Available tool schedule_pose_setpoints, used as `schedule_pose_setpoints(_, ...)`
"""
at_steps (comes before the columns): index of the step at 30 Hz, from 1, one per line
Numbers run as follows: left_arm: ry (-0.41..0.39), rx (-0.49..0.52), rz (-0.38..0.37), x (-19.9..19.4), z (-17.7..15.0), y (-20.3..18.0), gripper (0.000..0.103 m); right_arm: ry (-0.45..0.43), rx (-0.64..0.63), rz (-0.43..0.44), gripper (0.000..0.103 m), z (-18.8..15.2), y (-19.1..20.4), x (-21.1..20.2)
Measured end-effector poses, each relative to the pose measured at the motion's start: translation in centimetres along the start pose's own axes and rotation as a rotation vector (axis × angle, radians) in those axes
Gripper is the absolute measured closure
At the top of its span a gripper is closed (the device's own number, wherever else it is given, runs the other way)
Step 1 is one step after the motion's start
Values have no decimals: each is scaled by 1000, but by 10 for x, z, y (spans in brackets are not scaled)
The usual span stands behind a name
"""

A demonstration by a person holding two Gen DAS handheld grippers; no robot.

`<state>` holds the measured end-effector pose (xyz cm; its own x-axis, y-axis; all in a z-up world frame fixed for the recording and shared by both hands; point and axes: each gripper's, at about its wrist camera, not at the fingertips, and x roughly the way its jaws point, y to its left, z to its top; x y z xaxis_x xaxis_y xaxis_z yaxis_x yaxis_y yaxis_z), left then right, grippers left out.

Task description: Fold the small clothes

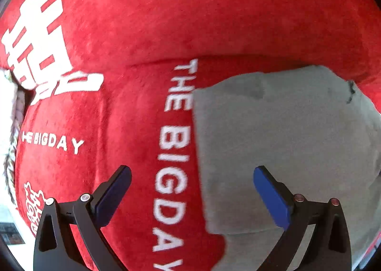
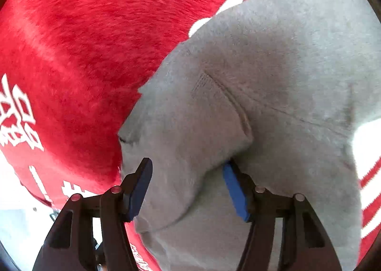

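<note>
While the left gripper hangs wide apart over the grey garment's left edge on the red plush blanket, the right gripper, also apart, straddles a raised fold, so pinching it probably comes next.

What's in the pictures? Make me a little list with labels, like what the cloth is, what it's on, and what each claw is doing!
cloth: gray garment, partly folded, lying on the red blanket
surface: red blanket, fuzzy, with white lettering "THE BIG DAY"
left claw: open, over the garment's edge, holding nothing
right claw: open, with a fold of the gray garment between its fingers
fold done: not yet finished
</note>
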<state>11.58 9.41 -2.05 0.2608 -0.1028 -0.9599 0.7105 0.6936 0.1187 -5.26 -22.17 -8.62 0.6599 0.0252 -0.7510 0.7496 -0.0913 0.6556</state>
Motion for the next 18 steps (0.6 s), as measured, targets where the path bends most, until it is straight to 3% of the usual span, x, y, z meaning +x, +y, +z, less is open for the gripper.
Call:
schedule_pose_setpoints(1, 0, 15, 8, 0, 1, -6, 0, 2, -1, -18, 95, 3, 2, 3)
schedule_pose_setpoints(4, 10, 44, 28, 6, 1, -15, 0, -8, -114, -59, 95, 4, 19, -6)
schedule_pose_setpoints(6, 25, 35, 22, 11, 2, -12, 0, -7, -215, -172, 95, 3, 27, -7)
schedule_pose_setpoints(8, 34, 5, 4, 14, 8, 0, 0, 20, -236, -325, 91, 7, 16, -8)
schedule_pose_setpoints(9, 38, -9, -7, 16, 10, 6, 0, 23, -206, -324, 90, 8, 8, -10)
schedule_pose_setpoints(12, 57, -54, -55, 24, 23, 26, 0, 29, -118, -195, 63, -3, -4, -25)
schedule_pose_setpoints(13, 64, -62, -68, 28, 27, 30, 0, 89, -120, -103, 57, -19, 1, -20)
schedule_pose_setpoints(18, 115, -81, -134, 47, 44, 37, 3, 359, -138, 119, 57, -112, 42, 42)
